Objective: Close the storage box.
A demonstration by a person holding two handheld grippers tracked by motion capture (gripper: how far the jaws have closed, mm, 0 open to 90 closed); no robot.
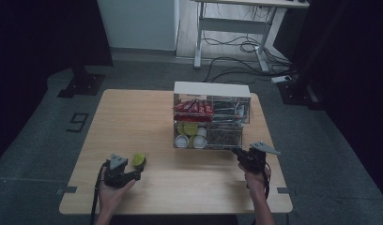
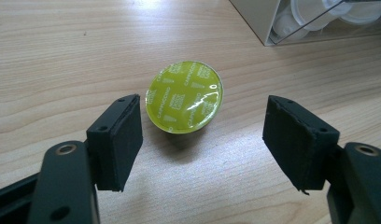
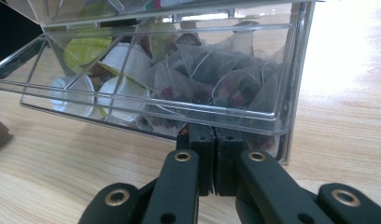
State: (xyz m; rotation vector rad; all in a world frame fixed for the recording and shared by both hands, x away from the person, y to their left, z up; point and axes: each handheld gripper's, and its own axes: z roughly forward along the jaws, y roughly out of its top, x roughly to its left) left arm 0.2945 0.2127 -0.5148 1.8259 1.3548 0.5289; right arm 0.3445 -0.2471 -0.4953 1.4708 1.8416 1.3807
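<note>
Plainly a round capsule [image 2: 185,96], glossy lime-green foil lid.

One green coffee capsule [image 1: 139,160] loose at lower left of the high view. One clear organizer box [image 1: 211,89] at centre, four compartments. Roughly four white-lidded capsules [image 3: 74,95] at left of the right gripper view; tea bags [image 3: 212,79] piled, uncountable. Two grippers.

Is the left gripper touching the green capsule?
Apart. In the left gripper view the left gripper has open jaws, with bare table showing between each pad and the capsule.
</note>
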